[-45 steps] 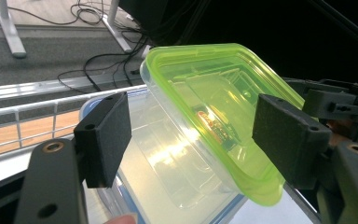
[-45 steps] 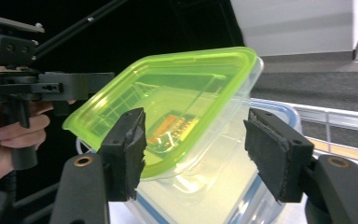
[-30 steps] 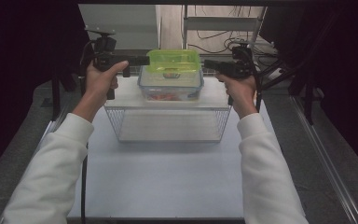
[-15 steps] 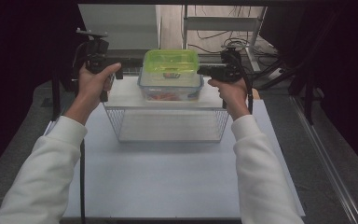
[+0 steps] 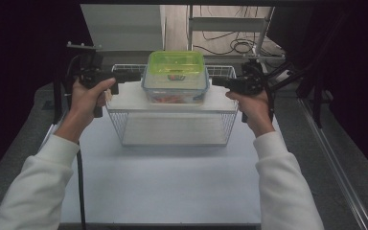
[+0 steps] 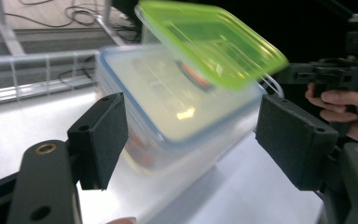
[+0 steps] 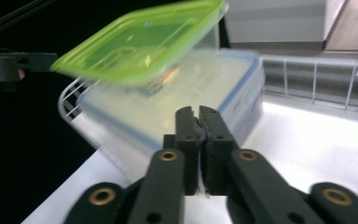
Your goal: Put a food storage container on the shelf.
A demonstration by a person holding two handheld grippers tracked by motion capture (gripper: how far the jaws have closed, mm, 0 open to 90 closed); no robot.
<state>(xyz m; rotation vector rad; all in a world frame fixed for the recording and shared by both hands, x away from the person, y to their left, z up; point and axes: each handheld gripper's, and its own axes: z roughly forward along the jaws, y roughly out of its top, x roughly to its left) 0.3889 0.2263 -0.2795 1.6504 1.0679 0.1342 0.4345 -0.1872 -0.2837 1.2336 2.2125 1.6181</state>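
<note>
1. Stack first: a green-lidded container [image 5: 176, 66] sits on top of a larger clear food box with a blue-edged lid [image 5: 175, 90]. Both stand on the white board [image 5: 124, 101] that covers the wire basket [image 5: 124, 132]. They are toward the board's far edge, about midway between its left and right edges.
2. The stack's long axis runs left to right in the high view, along that far edge. Each short end therefore faces one gripper.
3. The left gripper [image 5: 134, 76] is level and points at the stack's left end from just beside it. Its jaws are spread wide. In the left gripper view [image 6: 191, 135] the clear box lies straight ahead, framed by the two pads, and neither pad presses on it.
4. The right gripper [image 5: 217, 81] is level and points at the right end, also just beside it. Its jaws are nearly together and have just been opening a little, with nothing between them. In the right gripper view [image 7: 198, 116] the box is directly beyond the tips.
5. The two hands look about equally near. Only the left is spread enough to take the box, so I judge the right must open much wider before a two-sided lift.
6. Count: two containers, two lids, one board, one basket, two grippers, one table [image 5: 172, 187].
</note>
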